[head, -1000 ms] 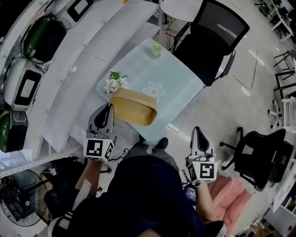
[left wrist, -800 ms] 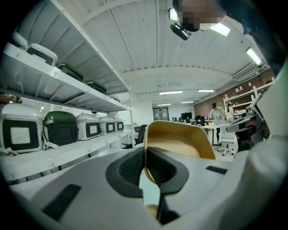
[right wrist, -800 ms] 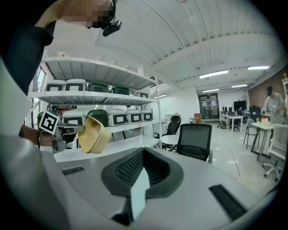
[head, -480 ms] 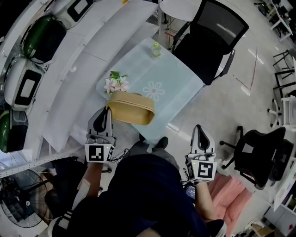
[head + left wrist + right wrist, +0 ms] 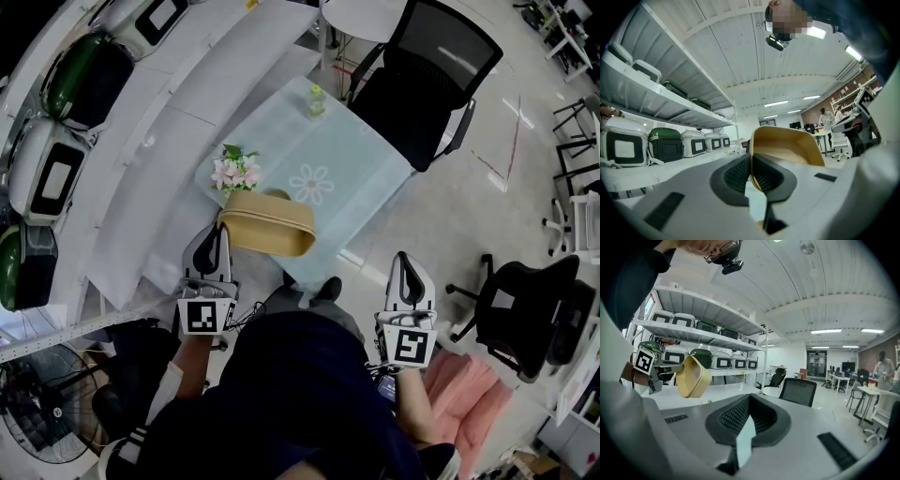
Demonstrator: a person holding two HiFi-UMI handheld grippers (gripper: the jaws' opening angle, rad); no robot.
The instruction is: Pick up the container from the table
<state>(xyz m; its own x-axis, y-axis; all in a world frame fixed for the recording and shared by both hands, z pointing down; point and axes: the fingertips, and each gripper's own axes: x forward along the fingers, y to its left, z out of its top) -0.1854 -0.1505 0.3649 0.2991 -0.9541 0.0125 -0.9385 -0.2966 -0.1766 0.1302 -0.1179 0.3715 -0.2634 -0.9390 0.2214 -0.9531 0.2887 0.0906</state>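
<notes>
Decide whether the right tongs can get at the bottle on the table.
Probably yes: the right tongs are shut, empty, the table before the bottle lies bare, and the left tongs hold the container off to the side.

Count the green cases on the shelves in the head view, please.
2. One green case sits near the top left corner. The second green case sits lower down at the left edge, partly cut off. More may be hidden beyond the frame.
</notes>
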